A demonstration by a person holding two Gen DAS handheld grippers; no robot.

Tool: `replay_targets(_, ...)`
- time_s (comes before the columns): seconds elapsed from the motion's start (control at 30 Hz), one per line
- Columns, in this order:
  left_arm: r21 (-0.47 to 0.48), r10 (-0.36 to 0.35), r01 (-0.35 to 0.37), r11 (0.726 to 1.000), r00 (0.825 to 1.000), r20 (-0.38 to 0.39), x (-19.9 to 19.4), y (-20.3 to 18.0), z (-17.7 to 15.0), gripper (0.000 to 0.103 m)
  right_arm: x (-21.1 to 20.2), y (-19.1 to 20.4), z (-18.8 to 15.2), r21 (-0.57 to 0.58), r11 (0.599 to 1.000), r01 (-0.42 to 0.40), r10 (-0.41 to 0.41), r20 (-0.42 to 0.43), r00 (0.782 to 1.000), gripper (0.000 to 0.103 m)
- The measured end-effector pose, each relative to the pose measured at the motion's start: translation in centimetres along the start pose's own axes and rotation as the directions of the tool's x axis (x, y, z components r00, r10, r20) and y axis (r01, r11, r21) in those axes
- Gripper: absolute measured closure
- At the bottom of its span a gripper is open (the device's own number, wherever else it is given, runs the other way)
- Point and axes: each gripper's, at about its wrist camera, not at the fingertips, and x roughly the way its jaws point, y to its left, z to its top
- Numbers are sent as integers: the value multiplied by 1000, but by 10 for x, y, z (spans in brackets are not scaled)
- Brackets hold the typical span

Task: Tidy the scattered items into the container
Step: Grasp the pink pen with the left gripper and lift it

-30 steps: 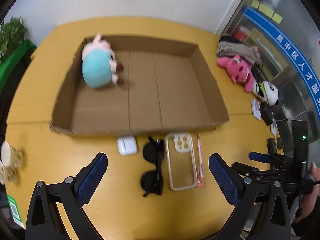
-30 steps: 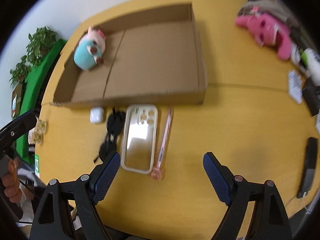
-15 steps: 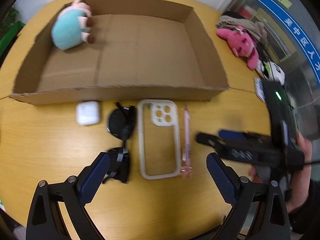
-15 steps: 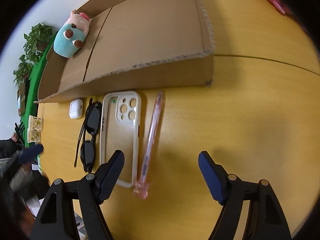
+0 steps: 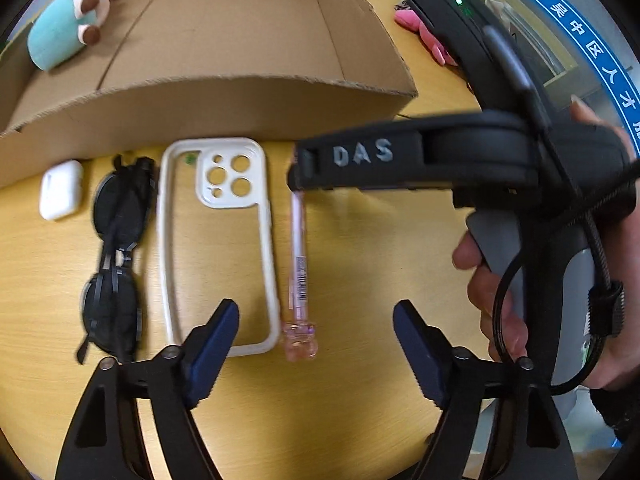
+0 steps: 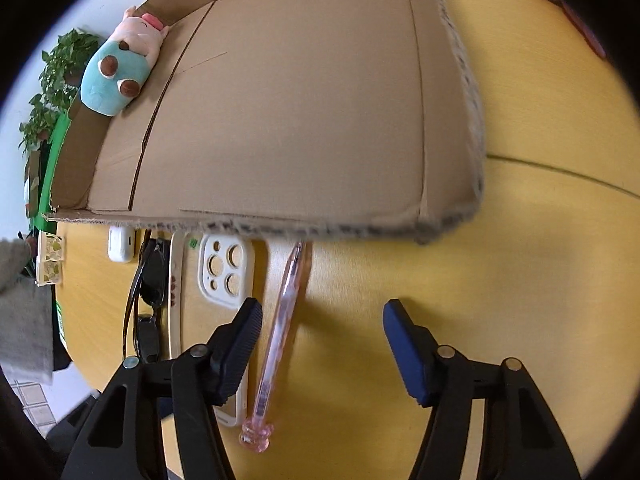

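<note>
Cardboard box (image 5: 248,92) sits at 12 o'clock on your yellow wooden table (image 5: 360,264), open-topped, with a teal plush toy (image 5: 64,28) lying in its far left corner. Along the box's near wall, left to right: a white earbud case (image 5: 61,189), black sunglasses (image 5: 116,256), a clear phone case (image 5: 218,240) and a pink pen (image 5: 298,256), all flat on the table, none in the box.

Your left gripper (image 5: 316,344) points steeply down; its jaws have just been closing yet stand apart, straddling the pen's capped end and the phone case's bottom corner, pressing on neither.

Your right gripper (image 6: 322,344) has also just been closing. Its left pad hangs over the phone case, the pen lies between the jaws, ungripped. From the left camera, its arm crosses at 2 o'clock, over the pen's far tip.
</note>
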Motion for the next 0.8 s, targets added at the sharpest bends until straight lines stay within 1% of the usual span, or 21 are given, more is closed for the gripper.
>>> replay_targets(0.03, -4, -6, 6, 1000, 1000, 0, 1, -1, 0, 27, 0, 1, 1, -15, 1000, 15, -15, 5, 1000, 49)
replay_targets(0.1, -11, -22, 22, 1000, 1000, 2, 4, -3, -1, 28, 0, 2, 0, -42, 998, 54, -53, 14, 998, 66)
replay_targets(0.13, -14, -29, 29, 999, 1000, 0, 5, -4, -1, 28, -1, 1, -2, -53, 996, 73, -72, 19, 997, 71)
replay_targets(0.2, -14, -36, 36, 999, 999, -10, 9, -7, -2, 30, -1, -3, -4, -58, 994, 94, -92, 32, 995, 89)
replay_targets(0.27, -6, -33, 33, 999, 999, -21, 14, -11, -3, 35, -3, -11, -4, -41, 996, 84, -82, 37, 996, 96)
replay_targets(0.33, -6, -28, 28, 1000, 999, -30, 18, -13, -5, 35, -4, -18, -4, -10, 999, 46, -45, 27, 999, 96)
replay_targets(0.37, -8, -25, 25, 1000, 999, -33, 19, -14, -5, 35, -5, -23, -4, 13, 1000, 23, -23, 23, 999, 92)
replay_targets(0.43, -12, -13, 13, 1000, 999, -42, 22, -15, -7, 35, -10, -31, -6, 65, 997, -34, 31, 48, 998, 86)
replay_targets(0.5, -10, -1, 0, 1000, 998, -56, 27, -15, -10, 36, -14, -33, -8, 83, 993, -81, 75, 66, 995, 64)
replay_targets(0.53, -6, 2, -2, 1000, 998, -63, 29, -16, -12, 40, -13, -31, -8, 78, 992, -97, 91, 69, 993, 59)
replay_targets(0.57, -2, 6, -6, 1000, 997, -72, 32, -17, -13, 45, -11, -26, -7, 61, 993, -103, 99, 65, 993, 57)
replay_targets(0.67, 13, 16, -15, 1000, 996, -89, 38, -22, -16, 55, 0, -10, -5, 12, 994, -108, 107, 40, 993, 57)
replay_targets(0.73, 29, 24, -21, 999, 995, -98, 42, -26, -18, 58, 1, -5, -2, -8, 995, -100, 100, 43, 994, 57)
replay_targets(0.8, 44, 36, -32, 999, 995, -95, 44, -31, -18, 59, -4, -2, -6, -42, 996, -79, 81, 41, 996, 60)
